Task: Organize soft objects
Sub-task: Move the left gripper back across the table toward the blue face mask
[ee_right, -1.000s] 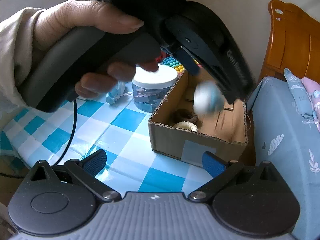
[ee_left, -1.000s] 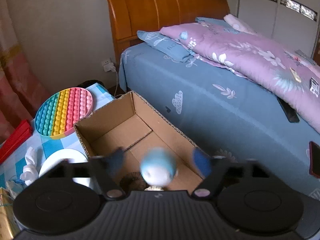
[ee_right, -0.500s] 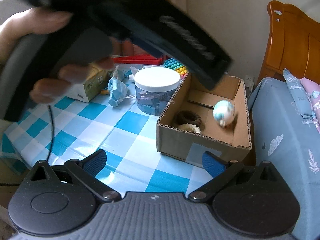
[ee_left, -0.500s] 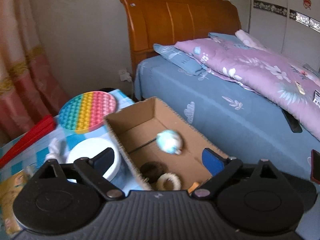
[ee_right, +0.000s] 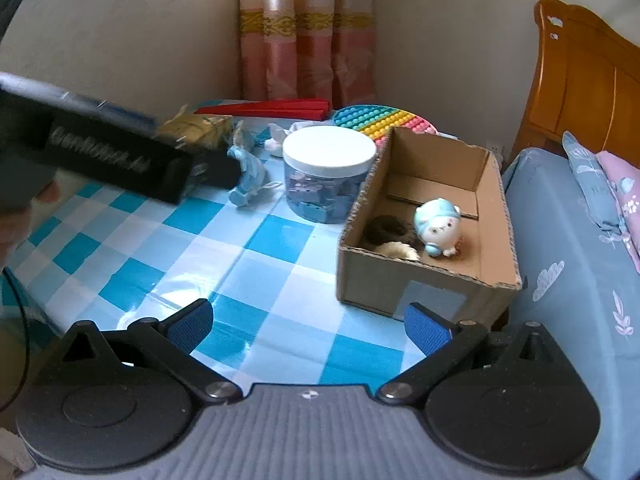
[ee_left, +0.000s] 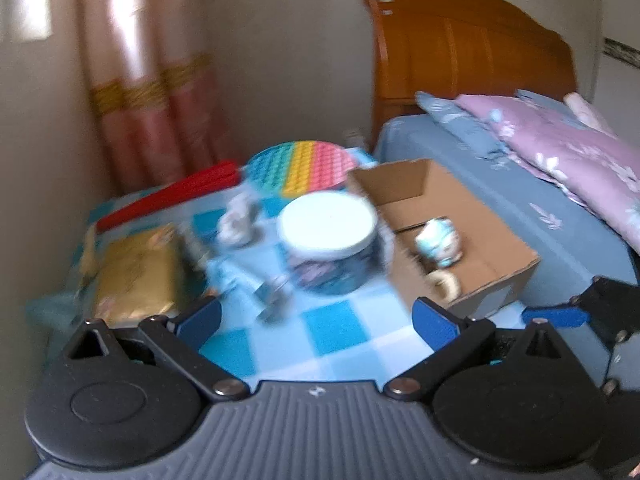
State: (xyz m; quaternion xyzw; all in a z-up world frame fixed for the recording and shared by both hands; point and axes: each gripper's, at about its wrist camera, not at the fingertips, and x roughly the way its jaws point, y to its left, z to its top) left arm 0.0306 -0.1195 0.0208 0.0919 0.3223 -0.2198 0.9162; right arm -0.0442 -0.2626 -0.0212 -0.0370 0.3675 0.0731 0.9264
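Observation:
A blue-and-white squishy toy [ee_right: 437, 227] lies inside the open cardboard box [ee_right: 424, 280], beside a dark fuzzy ring [ee_right: 386, 228] and a cream fuzzy ring [ee_right: 394, 249]. In the left wrist view the toy [ee_left: 438, 242] and box [ee_left: 492, 240] sit at right. My left gripper [ee_left: 316, 320] is open and empty over the checked tablecloth; its body [ee_right: 100, 156] shows at left in the right wrist view. My right gripper [ee_right: 308, 324] is open and empty, near the table's front edge. A blue soft toy [ee_right: 248, 172] and a white soft toy [ee_right: 280, 138] lie on the table.
A white-lidded clear jar [ee_right: 329, 174] stands left of the box. A rainbow pop-it disc [ee_right: 380, 120], red folder [ee_right: 272, 107] and gold packet [ee_left: 136, 268] lie at the back. A bed [ee_right: 568, 260] borders the table's right side.
The squishy toy dropped from my left gripper into the box and settled. My left gripper pulled back and swung left over the table. The right gripper stayed still.

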